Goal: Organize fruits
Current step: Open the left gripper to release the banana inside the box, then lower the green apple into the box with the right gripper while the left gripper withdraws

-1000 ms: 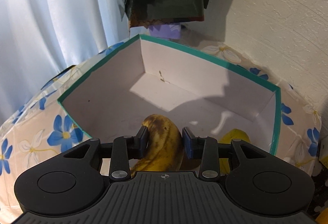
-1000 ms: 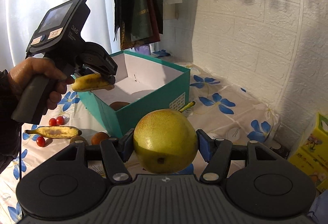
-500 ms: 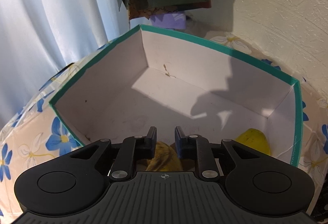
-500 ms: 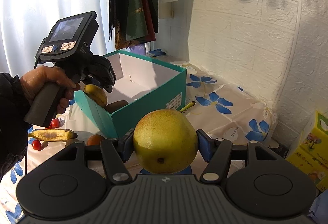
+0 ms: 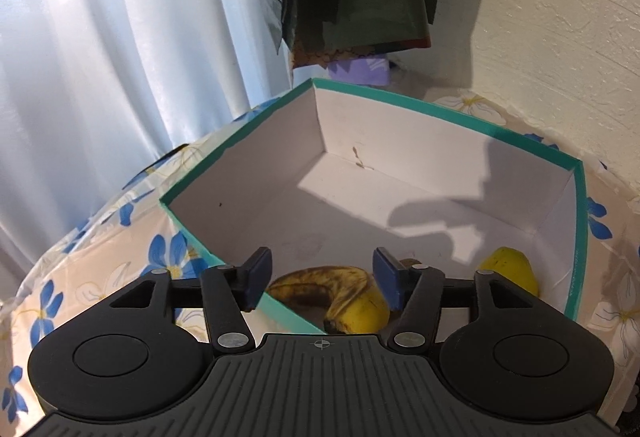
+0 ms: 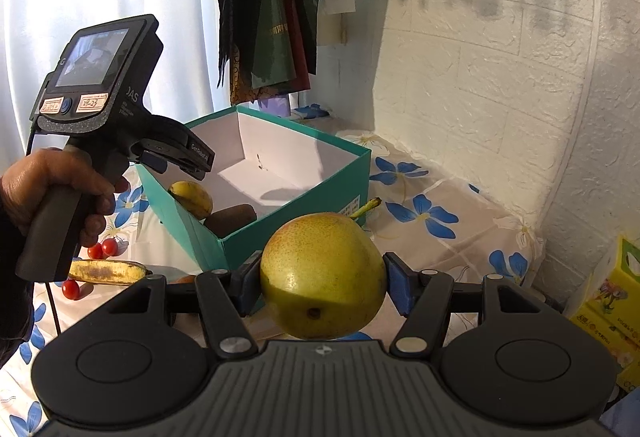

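The left gripper (image 5: 322, 279) has just let go: a second ago its jaws were clamped on a spotted banana (image 5: 340, 293) above the teal box (image 5: 440, 109); then they closed on nothing, and they have just been opening again, now standing apart and empty above the box's near wall. The banana lies on the box floor at the near corner, at about 6 o'clock in the left wrist view, with no pad touching it. I judge that fruit delivered, which frees the left hand for another pick.

The right gripper (image 6: 322, 283) is clenched on a yellow-green pear (image 6: 322, 277), held in the air in front of the box; it has not shifted (likely next in line for the box).

Counted: one box. Inside it, the released banana, one yellow fruit (image 5: 510, 269) at the right wall, and one brown oblong fruit (image 6: 232, 217) seen from the right wrist. On the counter (image 6: 460, 205) at about 9 o'clock: one more banana (image 6: 106, 271) and three small red fruits (image 6: 102, 249) (cherry tomatoes, perhaps). A yellow-green stem (image 6: 366, 207) shows beyond the pear; what it belongs to I cannot tell.
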Demonstrator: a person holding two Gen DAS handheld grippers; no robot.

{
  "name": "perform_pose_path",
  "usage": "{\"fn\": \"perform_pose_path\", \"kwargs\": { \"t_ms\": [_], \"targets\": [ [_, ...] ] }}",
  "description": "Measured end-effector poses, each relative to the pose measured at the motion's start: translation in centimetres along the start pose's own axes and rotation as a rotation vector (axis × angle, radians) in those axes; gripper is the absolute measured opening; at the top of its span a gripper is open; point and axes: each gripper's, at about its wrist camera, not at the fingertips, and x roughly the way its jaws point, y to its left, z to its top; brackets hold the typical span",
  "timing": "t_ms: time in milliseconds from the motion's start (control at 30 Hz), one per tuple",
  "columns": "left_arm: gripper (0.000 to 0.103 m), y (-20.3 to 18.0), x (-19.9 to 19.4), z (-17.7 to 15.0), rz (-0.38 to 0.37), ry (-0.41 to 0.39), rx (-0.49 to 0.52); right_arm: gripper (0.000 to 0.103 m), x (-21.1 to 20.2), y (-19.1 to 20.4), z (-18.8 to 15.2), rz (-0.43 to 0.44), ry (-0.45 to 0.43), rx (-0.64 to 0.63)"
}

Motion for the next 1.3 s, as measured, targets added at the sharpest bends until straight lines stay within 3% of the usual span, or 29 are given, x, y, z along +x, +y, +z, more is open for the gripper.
{"fn": "perform_pose_path", "kwargs": {
  "t_ms": [300,433,567,767,933,1300],
  "targets": [
    [0.095,-0.2,-1.3,-0.5,0.002,-0.075,0.018,0.062,0.1,0.0,0.1,0.006,0.003,-0.003],
    [0.096,0.3,-2.6,-0.7,0.036,-0.112,0.010,0.062,0.3,0.0,0.3,0.006,0.001,-0.003],
    [0.097,1.4,-3.8,-1.4,0.070,-0.093,-0.039,0.062,0.8,0.1,0.6,0.013,-0.004,-0.010],
    [0.100,4.8,-7.7,-4.2,0.155,-0.070,-0.187,0.062,1.9,0.5,1.6,0.033,-0.015,-0.034],
    [0.100,7.6,-10.0,-6.8,0.192,-0.045,-0.268,0.062,3.6,1.3,2.9,0.056,-0.021,-0.058],
    [0.100,10.5,-11.6,-10.0,0.245,-0.005,-0.335,0.062,9.7,4.0,5.8,0.093,-0.021,-0.124]
  ]
}}
